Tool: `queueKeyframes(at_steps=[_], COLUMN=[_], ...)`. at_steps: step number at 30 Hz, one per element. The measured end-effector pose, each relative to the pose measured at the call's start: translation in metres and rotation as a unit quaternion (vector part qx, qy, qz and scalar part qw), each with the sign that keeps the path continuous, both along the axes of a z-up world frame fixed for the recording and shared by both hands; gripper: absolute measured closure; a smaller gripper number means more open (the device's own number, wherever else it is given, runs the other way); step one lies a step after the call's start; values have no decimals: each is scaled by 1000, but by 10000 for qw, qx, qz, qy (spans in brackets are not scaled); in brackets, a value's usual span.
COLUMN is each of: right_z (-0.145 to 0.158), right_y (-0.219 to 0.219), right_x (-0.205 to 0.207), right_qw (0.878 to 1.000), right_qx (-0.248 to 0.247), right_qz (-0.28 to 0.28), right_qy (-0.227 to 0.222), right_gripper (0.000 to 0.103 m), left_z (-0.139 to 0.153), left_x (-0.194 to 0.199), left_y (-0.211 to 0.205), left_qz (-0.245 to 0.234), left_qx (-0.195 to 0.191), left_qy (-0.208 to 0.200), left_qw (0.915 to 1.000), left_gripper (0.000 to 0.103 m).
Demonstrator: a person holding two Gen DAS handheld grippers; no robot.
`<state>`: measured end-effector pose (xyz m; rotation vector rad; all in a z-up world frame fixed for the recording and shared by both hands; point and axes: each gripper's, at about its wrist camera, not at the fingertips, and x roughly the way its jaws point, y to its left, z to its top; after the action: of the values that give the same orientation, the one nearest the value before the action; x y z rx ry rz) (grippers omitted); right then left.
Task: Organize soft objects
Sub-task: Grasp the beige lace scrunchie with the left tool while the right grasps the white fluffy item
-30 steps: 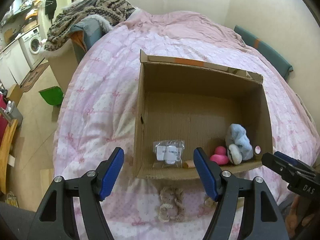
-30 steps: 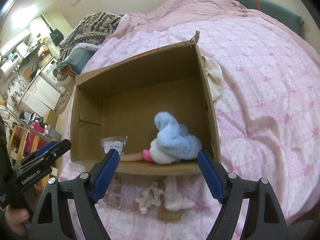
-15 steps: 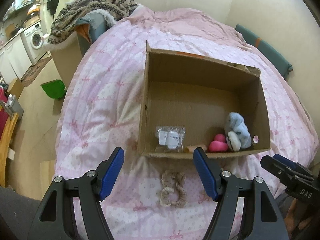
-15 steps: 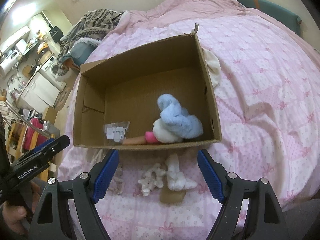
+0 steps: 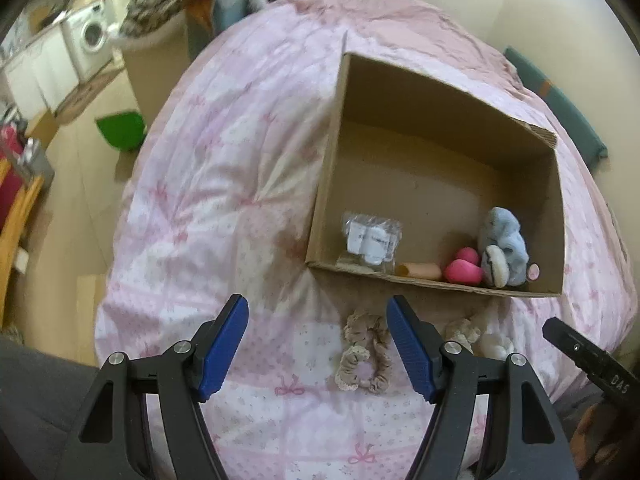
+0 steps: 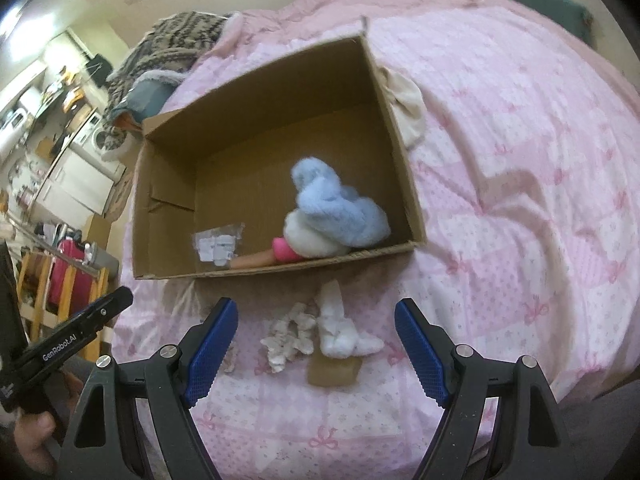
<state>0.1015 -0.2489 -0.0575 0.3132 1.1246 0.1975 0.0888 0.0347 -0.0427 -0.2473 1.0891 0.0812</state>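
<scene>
An open cardboard box (image 5: 440, 284) (image 6: 168, 208) lies on the pink quilt. Inside it sit a blue-and-white plush toy (image 5: 505, 244) (image 6: 340, 212), a pink item (image 5: 464, 267) (image 6: 285, 250), a tan tube (image 5: 419, 270) and a clear packet (image 5: 370, 238) (image 6: 218, 242). In front of the box lie a beige scrunchie (image 5: 364, 350), a cream scrunchie (image 6: 289, 334), white fluffy socks (image 6: 340, 328) and a tan pad (image 6: 332, 372). My left gripper (image 5: 318, 346) hovers open above the quilt, the beige scrunchie by its right finger. My right gripper (image 6: 316, 350) stands open over the cream scrunchie and socks.
A cream cloth (image 6: 406, 114) lies against the box's right outer wall. A patterned blanket (image 6: 176, 44) is heaped past the head of the bed. To the left the bed edge drops to a floor with a green bin (image 5: 122, 132) and a washing machine (image 5: 90, 42).
Both grippers pulled back from the box and sank toward the quilt. The scrunchies, socks and pad in front of the box have come into full view. Both stayed open.
</scene>
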Motion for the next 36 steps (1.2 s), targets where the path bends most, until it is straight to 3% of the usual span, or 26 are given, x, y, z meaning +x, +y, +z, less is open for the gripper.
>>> queueKeyframes(at_steps=[7,16,20,23,25,26,30,36], right_z=[-17,-24,-30,-40,-49,-54,-68,-76], right_y=[-11,-17,-23,-26,-27,-27,-23,-11], right_x=[8,11,11,14,17,18,21,26], right_qw=[9986,9974,9960,9931,9897,9880,9848,9855], right_qx=[230,295,338,533,738,804,789,593], right_qz=[-277,-392,-485,-534,-540,-549,-553,-352], right_qy=[387,521,664,895,1097,1197,1444,1548], right_gripper=[17,17,17,17,18,18,23,26], left_z=[-41,-83,-94,-97,-95,-95,-91,-60], left_x=[11,21,20,20,19,18,17,7], left_y=[-14,-61,-74,-78,-76,-73,-65,-48], left_qz=[-254,-940,-1163,-1245,-1230,-1207,-1109,-862], left_qx=[-524,-310,-86,160,114,44,-162,-395], left_qy=[776,1404,1513,1497,1472,1484,1483,1051], left_qw=[9953,9851,9816,9807,9814,9815,9826,9899], left_gripper=[34,35,47,62,84,87,93,93])
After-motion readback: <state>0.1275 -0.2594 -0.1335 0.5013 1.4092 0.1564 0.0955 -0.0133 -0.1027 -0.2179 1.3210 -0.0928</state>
